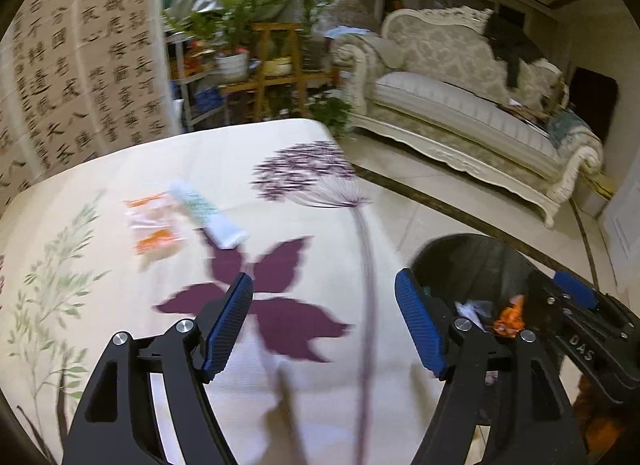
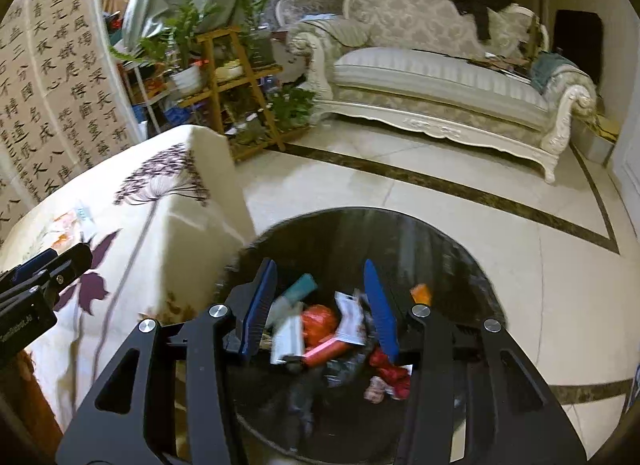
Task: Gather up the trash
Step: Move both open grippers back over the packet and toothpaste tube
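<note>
Your open, empty left gripper [image 1: 324, 321] is nearer the white tube [image 1: 208, 213], which lies slantwise toward the table's [image 1: 120, 325] far left edge.

We see a matt printed cloth [image 1: 224, 153] on the table, glossy floor tiles [image 2: 420, 201], and ribbed blue gripper pads [image 1: 228, 325] on matt black plastic.
</note>
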A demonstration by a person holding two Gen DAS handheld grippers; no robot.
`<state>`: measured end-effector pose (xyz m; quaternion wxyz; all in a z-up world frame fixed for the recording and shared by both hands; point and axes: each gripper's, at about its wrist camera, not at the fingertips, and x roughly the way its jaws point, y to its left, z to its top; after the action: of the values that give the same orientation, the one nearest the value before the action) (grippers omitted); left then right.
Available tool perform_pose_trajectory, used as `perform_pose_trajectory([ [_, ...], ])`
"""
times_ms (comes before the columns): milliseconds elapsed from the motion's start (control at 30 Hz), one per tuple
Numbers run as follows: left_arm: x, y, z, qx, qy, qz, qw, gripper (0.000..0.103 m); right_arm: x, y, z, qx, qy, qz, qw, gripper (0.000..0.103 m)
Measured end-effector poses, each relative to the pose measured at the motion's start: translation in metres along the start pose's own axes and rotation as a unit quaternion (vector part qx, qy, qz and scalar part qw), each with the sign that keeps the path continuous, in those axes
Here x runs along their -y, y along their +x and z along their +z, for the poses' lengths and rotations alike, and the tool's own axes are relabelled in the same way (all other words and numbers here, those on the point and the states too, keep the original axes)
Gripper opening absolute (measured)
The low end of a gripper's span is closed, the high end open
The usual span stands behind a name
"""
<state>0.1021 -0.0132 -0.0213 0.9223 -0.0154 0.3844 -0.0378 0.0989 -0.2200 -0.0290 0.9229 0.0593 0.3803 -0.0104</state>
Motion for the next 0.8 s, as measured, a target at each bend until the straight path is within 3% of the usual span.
perform_pose_trajectory([
  [400, -0.095, 0.013, 0.008, -0.015, -0.082, 0.067, 0.9943, 0.072, -0.084, 0.014, 0.018, -0.006, -0.065, 0.063, 0.996, 0.045],
  [800, -0.124, 0.047, 0.032, -0.033, -0.089, 0.077, 0.9924, 0.074, -0.138, 0.037, 0.034, -0.021, -0.091, 0.100, 0.991, 0.045],
])
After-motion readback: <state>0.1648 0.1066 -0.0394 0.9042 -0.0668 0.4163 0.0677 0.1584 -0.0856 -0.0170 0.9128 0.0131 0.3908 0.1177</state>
